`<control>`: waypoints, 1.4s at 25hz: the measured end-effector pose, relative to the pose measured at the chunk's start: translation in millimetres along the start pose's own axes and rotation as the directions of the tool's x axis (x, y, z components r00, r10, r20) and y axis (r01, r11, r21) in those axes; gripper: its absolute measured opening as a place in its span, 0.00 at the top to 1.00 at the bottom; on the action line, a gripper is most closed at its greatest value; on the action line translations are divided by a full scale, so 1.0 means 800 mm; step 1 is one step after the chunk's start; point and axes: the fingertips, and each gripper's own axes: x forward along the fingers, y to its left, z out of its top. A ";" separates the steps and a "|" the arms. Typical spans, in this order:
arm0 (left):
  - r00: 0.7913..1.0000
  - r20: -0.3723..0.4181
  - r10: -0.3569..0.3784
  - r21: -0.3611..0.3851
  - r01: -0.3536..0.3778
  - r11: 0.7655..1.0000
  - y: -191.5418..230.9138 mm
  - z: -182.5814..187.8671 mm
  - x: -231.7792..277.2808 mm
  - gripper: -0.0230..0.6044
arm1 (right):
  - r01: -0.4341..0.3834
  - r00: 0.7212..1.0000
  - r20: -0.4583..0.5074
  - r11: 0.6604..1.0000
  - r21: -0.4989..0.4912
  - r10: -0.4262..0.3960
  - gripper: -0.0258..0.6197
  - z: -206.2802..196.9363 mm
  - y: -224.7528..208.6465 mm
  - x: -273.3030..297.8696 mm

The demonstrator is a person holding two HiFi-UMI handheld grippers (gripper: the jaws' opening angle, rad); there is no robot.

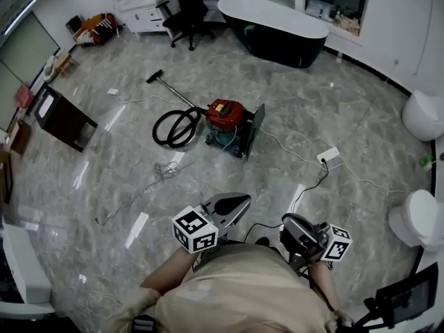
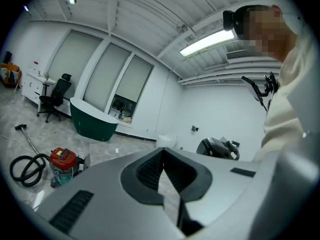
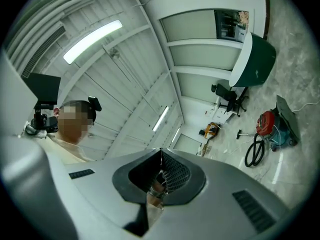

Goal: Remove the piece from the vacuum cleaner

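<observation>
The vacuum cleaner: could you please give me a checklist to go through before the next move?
1. Vacuum cleaner in view on the floor: ok.
2. Vacuum cleaner within reach: not ok; it stands far off across the floor.
3. Left gripper empty: ok; jaws together, nothing between.
4. Right gripper empty: ok; jaws together, nothing between.
5. Path free: not ok; a white cable and a black cable lie on the floor on the way.
6. Hose joined to the vacuum cleaner: cannot tell from here.
</observation>
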 end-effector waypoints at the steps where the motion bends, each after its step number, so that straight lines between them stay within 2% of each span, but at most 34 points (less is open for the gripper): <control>1: 0.999 -0.001 0.033 -0.003 -0.033 0.999 0.002 0.000 0.004 0.96 | -0.006 0.999 -0.031 1.000 0.001 0.006 0.96 0.001 -0.004 -0.001; 5: 0.988 -0.029 0.153 0.023 -0.153 0.988 0.012 0.004 0.013 0.96 | -0.021 0.987 -0.159 1.000 -0.024 0.017 0.96 -0.002 -0.012 0.001; 9: 0.978 -0.052 0.201 0.029 -0.200 0.979 0.016 0.003 0.021 0.96 | -0.016 0.976 -0.217 0.998 -0.062 0.002 0.96 -0.004 -0.025 -0.004; 14: 0.976 -0.070 0.207 0.078 -0.201 0.976 0.015 0.007 0.036 0.96 | 0.006 0.971 -0.235 0.992 -0.124 -0.035 0.96 0.002 -0.033 -0.008; 18: 0.981 -0.070 0.182 0.086 -0.175 0.981 0.022 0.011 0.049 0.96 | 0.032 0.972 -0.225 0.987 -0.156 -0.067 0.96 0.006 -0.034 -0.011; 24: 0.983 0.016 0.185 0.108 -0.185 0.977 0.056 0.040 0.055 0.98 | 0.141 0.973 -0.152 0.968 -0.209 -0.175 0.96 0.025 -0.047 -0.014; 27: 0.977 0.062 0.203 0.112 -0.208 0.972 0.091 0.057 0.036 0.98 | 0.156 0.964 -0.177 0.960 -0.232 -0.200 0.96 0.023 -0.059 0.012; 30: 0.971 0.102 0.218 0.169 -0.232 0.958 0.125 0.072 0.015 0.97 | 0.162 0.946 -0.235 0.953 -0.255 -0.224 0.96 0.017 -0.076 0.049; 35: 0.967 0.122 0.225 0.341 -0.254 0.905 0.183 0.106 -0.022 0.98 | 0.145 0.904 -0.337 0.929 -0.341 -0.265 0.96 0.006 -0.101 0.137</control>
